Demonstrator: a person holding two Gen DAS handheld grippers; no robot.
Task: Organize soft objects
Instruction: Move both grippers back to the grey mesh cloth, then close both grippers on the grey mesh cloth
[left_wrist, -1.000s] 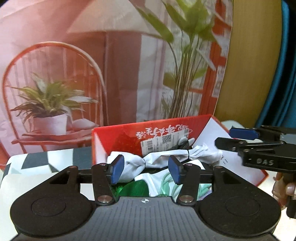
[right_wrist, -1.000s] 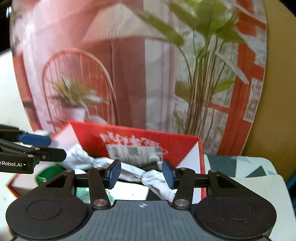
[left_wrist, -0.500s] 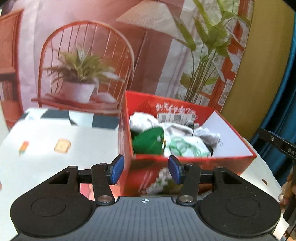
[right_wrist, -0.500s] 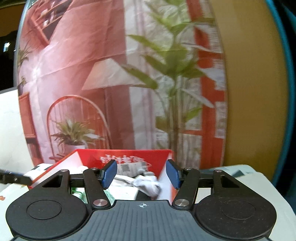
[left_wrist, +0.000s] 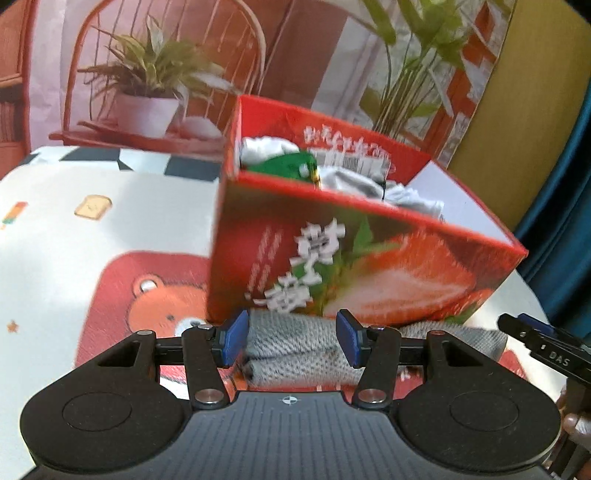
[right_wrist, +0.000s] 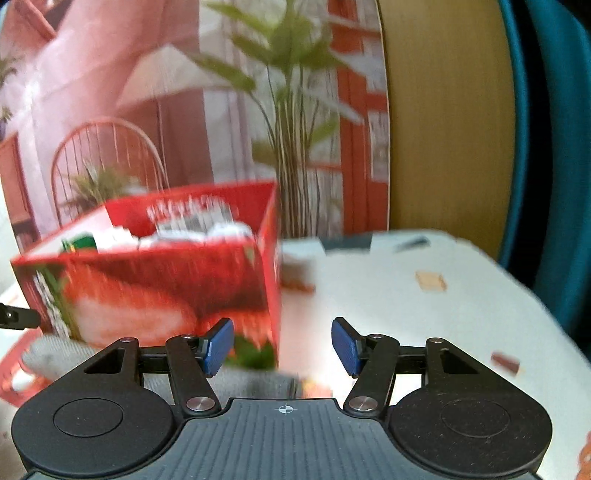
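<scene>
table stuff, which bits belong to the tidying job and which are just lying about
Job:
red box
grey knitted cloth in front of the box
white cloth in the box
green item in the box

Just there:
printed tablecloth
backdrop behind

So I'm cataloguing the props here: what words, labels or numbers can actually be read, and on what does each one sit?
"DAS": white letters on the black arm of the right tongs, left wrist view.
Large white Chinese characters on the red box front: blurred, not readable.
White script along the box's inner back wall: too blurred.
Barcode label inside the box: too small and blurred.
</scene>
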